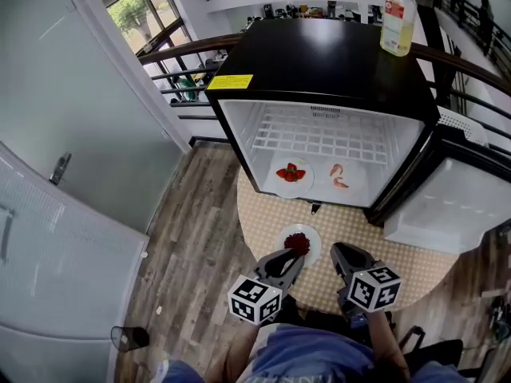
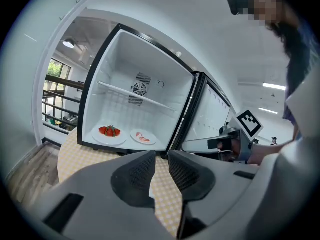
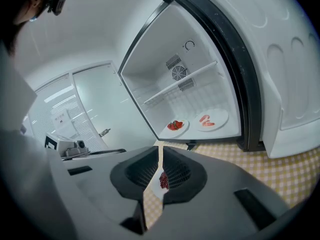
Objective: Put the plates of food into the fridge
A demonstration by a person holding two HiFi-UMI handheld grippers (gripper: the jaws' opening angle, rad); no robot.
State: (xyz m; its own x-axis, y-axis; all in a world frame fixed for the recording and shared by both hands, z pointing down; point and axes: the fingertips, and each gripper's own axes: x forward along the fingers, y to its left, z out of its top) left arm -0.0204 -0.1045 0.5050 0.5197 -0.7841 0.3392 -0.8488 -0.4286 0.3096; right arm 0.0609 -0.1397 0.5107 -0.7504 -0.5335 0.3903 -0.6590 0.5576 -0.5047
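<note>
- Head view: we are looking down at a black fridge (image 1: 319, 62) standing on a round table (image 1: 399, 258) with a checked cloth, its door (image 1: 447, 206) swung open to the right.
  - Two plates are lying side by side on the fridge floor, the strawberry plate (image 1: 291, 174) on the left and the plate of pink food (image 1: 342, 178) on the right.
  - The third plate (image 1: 301, 244), carrying dark red food, is sitting on the cloth outside the fridge.
  - The left gripper (image 1: 289, 258) is at its near rim, and the right gripper (image 1: 339, 254) is just beside it.
  - A bottle (image 1: 398, 22) is standing on the fridge top.
- Left gripper view: we are holding the jaws slightly apart, clamping nothing, with cloth showing through the gap.
- Right gripper view: we are holding the jaws almost together with a thin slit between them, gripping nothing. The third plate is showing through the slit.
</note>
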